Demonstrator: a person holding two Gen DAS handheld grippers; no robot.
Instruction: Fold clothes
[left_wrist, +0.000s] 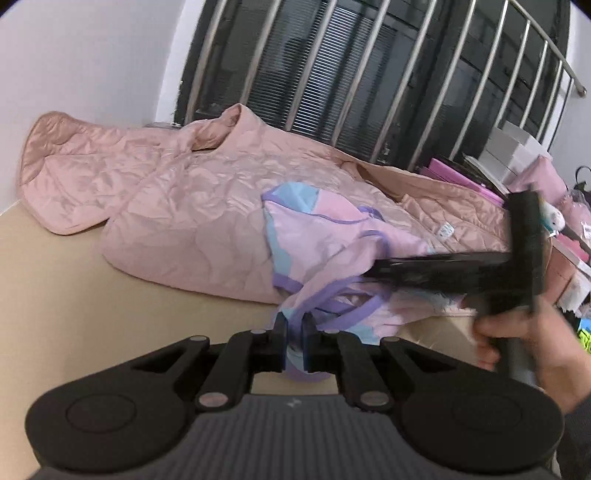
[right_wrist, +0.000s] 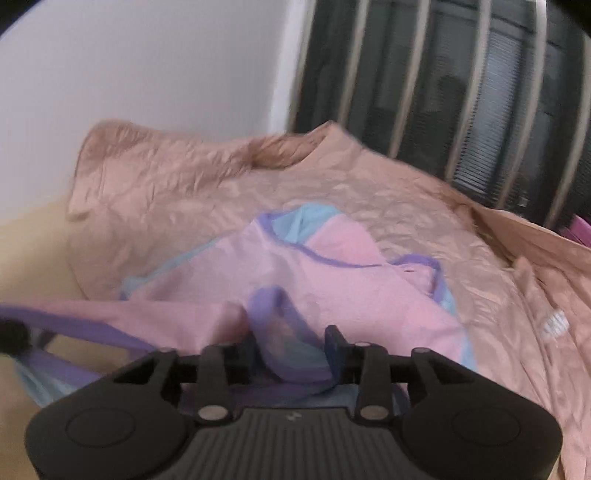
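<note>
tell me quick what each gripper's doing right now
left gripper: shut on the pink and purple garment.
right gripper: garment fabric between its fingers; grip cannot be told.

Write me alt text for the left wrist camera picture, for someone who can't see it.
The left gripper is shut on a corner of a small pink, blue and purple garment, which lies partly on a quilted pink jacket spread over a tan table. From the right, a hand brings the blurred right gripper onto the same garment.

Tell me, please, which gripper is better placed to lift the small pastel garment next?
Probably the left gripper: its fingers are already pinched shut on the pastel garment's purple-trimmed edge. The right gripper only straddles a fold, fingers apart, its view blurred.
</note>
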